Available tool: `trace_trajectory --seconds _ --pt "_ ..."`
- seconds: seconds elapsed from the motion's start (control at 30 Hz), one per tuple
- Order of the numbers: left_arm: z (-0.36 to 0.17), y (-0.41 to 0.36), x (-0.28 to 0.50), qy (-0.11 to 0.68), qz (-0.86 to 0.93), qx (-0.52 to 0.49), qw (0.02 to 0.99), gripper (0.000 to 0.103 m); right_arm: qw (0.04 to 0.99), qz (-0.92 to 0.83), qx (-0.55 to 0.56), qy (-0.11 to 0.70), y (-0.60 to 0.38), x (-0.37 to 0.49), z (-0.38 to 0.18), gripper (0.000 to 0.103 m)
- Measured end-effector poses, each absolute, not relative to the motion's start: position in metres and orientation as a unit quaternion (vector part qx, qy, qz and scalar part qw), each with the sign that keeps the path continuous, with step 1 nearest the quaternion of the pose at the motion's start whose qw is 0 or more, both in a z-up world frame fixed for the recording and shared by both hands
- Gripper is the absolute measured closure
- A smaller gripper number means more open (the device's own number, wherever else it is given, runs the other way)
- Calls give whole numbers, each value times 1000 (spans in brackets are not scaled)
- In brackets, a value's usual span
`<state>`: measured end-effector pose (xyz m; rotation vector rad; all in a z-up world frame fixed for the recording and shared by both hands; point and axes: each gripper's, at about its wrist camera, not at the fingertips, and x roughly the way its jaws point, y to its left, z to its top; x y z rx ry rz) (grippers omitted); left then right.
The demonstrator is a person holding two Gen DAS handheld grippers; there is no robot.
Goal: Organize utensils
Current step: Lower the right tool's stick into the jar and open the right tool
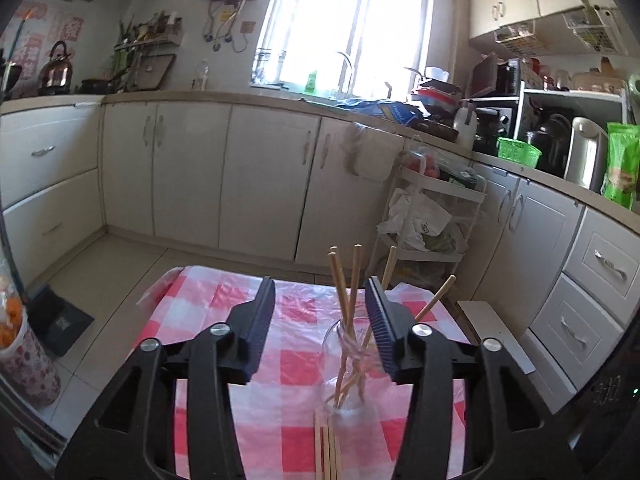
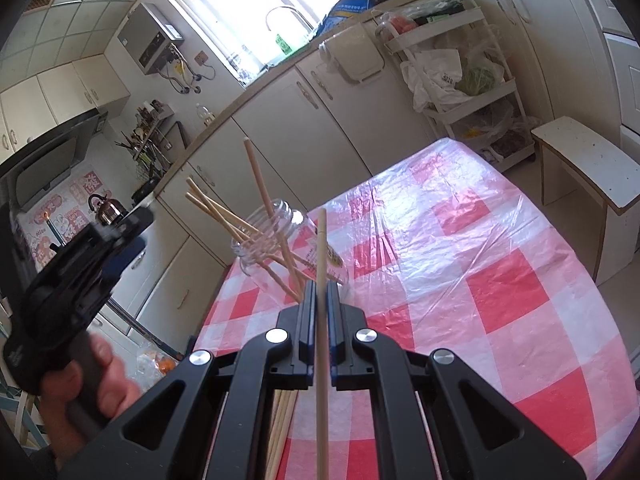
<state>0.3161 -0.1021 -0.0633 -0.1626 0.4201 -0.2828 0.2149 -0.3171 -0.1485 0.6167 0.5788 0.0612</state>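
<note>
A clear glass jar stands on the red-and-white checked tablecloth with several wooden chopsticks leaning out of it. My left gripper is open in front of the jar, with nothing pressed between its pads. More loose chopsticks lie flat near the front edge. In the right wrist view my right gripper is shut on a single chopstick held upright, just short of the jar. The left gripper shows blurred at the left, held by a hand.
A white trolley stuffed with bags stands beyond the table's far right corner. A white stool sits beside the table. Cream kitchen cabinets line the far wall. A flowered container is at the left.
</note>
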Motion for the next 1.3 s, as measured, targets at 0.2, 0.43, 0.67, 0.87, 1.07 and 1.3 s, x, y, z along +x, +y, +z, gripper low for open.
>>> trace_trajectory --seconds 0.2,0.43,0.67,0.87,1.07,1.3 --pt "-48 -58 259 198 -82 -153 965 31 931 57 275 233 -301 211 -125 97" --pt "-63 -39 254 229 -93 -158 956 30 958 92 226 152 -269 255 -68 97" --pt "-67 -27 265 233 -98 -185 950 30 971 55 216 84 -266 335 -38 97" --pt "-70 -23 271 237 -116 -192 945 30 971 2 225 82 -279 370 -61 97" --pt "-74 -18 279 249 -119 -205 939 30 979 -17 187 80 -268 371 -81 97" --pt "-76 -21 281 254 -118 -203 938 30 985 -18 148 83 -252 367 -97 97"
